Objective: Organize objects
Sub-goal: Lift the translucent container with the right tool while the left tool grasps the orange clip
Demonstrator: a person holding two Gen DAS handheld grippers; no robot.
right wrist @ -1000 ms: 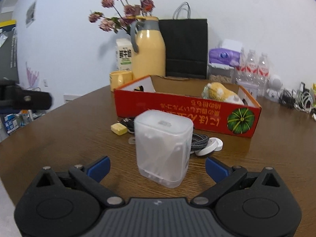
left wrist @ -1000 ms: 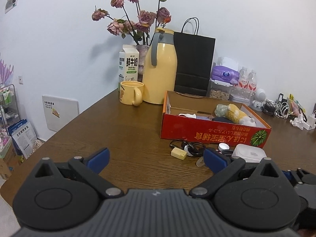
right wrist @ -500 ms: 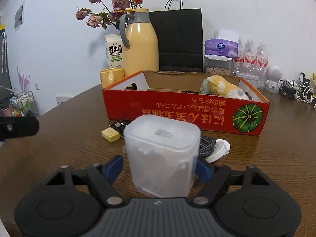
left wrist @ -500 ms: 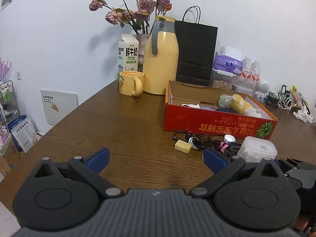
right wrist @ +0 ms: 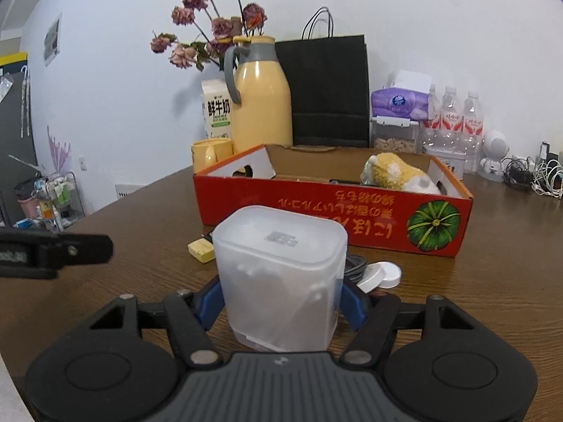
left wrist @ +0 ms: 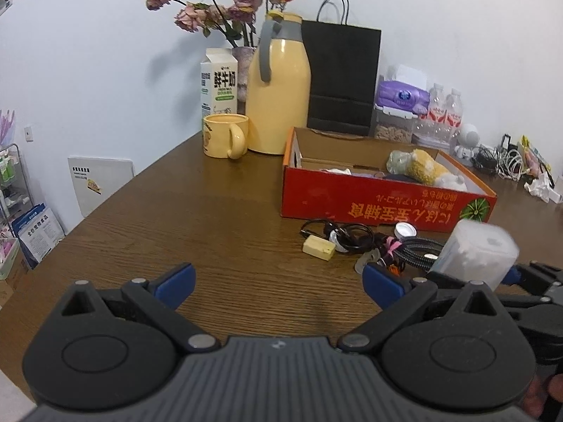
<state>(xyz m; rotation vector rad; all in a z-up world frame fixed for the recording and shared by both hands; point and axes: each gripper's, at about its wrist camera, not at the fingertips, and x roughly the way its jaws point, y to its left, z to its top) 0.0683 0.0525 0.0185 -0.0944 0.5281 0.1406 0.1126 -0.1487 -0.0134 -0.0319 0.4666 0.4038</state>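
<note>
Grip first: my right hand-held gripper [right wrist: 279,302] has just been closing and now pinches the plastic container [right wrist: 281,277] on the bench [right wrist: 475,292]; I lift it straight, then over the red box [right wrist: 334,218]. Left hand-held gripper [left wrist: 278,281] stays spread, empty.

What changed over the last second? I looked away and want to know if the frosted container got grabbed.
The right gripper has just been closing; its fingers now press both sides of the frosted container. The left gripper stays open, holding nothing. Red box, cables and yellow block are unmoved.
</note>
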